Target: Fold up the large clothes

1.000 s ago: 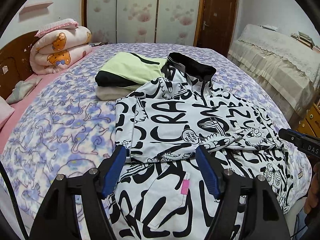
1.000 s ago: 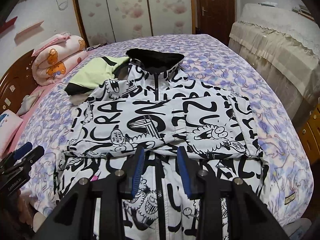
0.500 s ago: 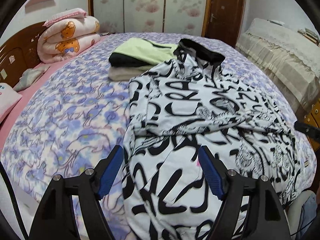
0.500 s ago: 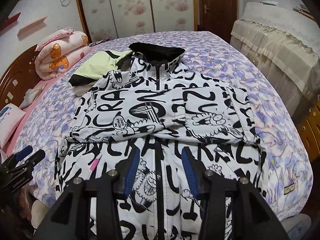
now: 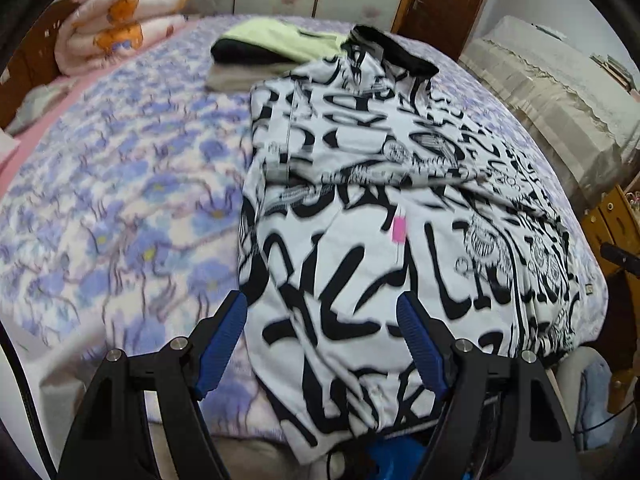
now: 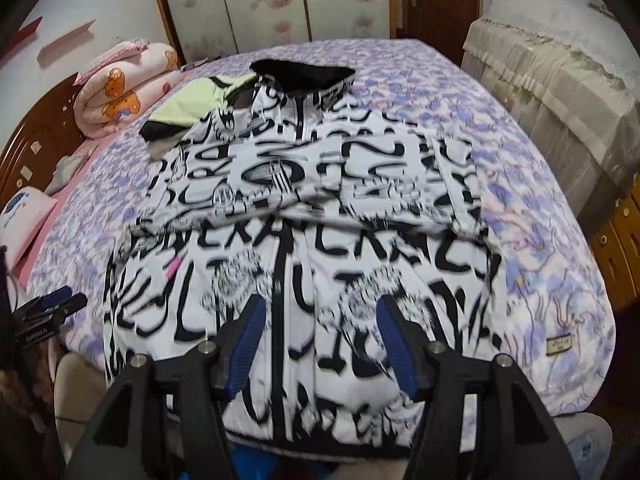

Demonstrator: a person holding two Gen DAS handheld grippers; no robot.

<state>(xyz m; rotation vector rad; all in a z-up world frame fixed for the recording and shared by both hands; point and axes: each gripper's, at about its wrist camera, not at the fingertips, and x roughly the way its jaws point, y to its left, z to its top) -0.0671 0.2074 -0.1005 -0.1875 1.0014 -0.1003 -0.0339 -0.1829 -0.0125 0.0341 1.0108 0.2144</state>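
Observation:
A white jacket with black lettering lies face up on the bed, its black collar at the far end and both sleeves folded across the chest. Its hem hangs over the bed's near edge. My left gripper hovers open above the jacket's lower left corner, nothing between its blue pads. My right gripper hangs over the lower front beside the zip, its jaws opening and empty. The left gripper also shows at the left edge of the right wrist view.
A purple flowered bedspread covers the bed. A folded pale green and black garment lies by the jacket's left shoulder. A rolled pink quilt sits by the wooden headboard. A covered piece of furniture and wooden drawers stand right.
Both grippers have drawn back toward the bed's near edge and sunk, so the jacket's hem now fills the foreground. The right gripper's jaws stand wider than before.

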